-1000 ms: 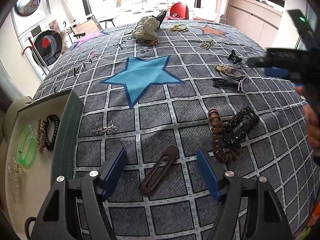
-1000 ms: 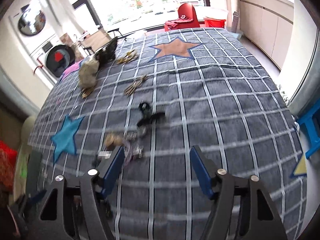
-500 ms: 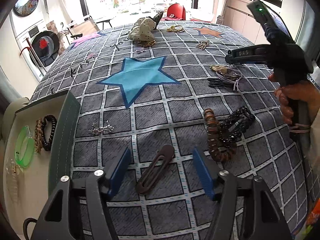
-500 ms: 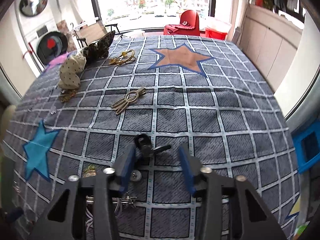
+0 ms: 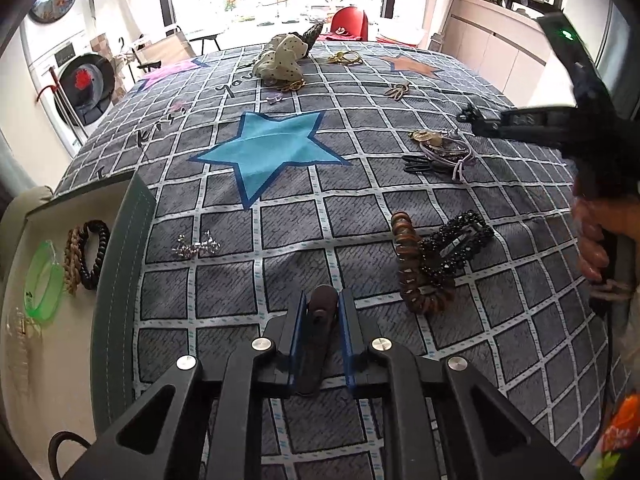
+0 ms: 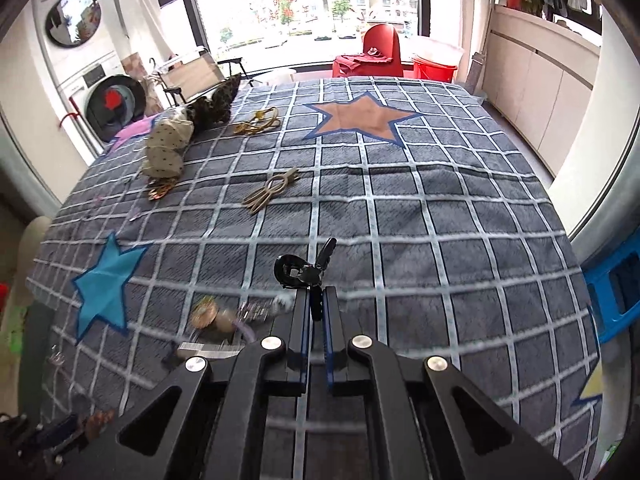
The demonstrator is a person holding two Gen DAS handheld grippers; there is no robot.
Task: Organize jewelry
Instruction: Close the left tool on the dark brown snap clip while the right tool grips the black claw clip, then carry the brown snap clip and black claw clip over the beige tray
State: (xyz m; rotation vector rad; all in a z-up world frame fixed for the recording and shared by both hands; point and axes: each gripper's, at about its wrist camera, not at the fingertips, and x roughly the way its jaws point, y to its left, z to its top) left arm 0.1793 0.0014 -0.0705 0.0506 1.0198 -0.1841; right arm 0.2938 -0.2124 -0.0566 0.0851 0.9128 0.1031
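Two grippers, fingers narrow: left (image 5: 322,307) closing on one brown hair clip (image 5: 322,312), right (image 6: 316,307) pinching one black claw clip (image 6: 305,273).

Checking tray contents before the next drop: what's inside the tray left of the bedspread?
In the tray: a black coil hair tie, a beige one against it, a green bangle, and a clear piece nearer. The tray's near end is cut off by the frame edge.

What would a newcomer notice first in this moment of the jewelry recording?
Both grippers have just gone for a piece: the left gripper is closing on a brown oval hair clip, and the right gripper is shut on a small black claw clip. Behind them, a bright blue star stands out on the grey checked blanket.
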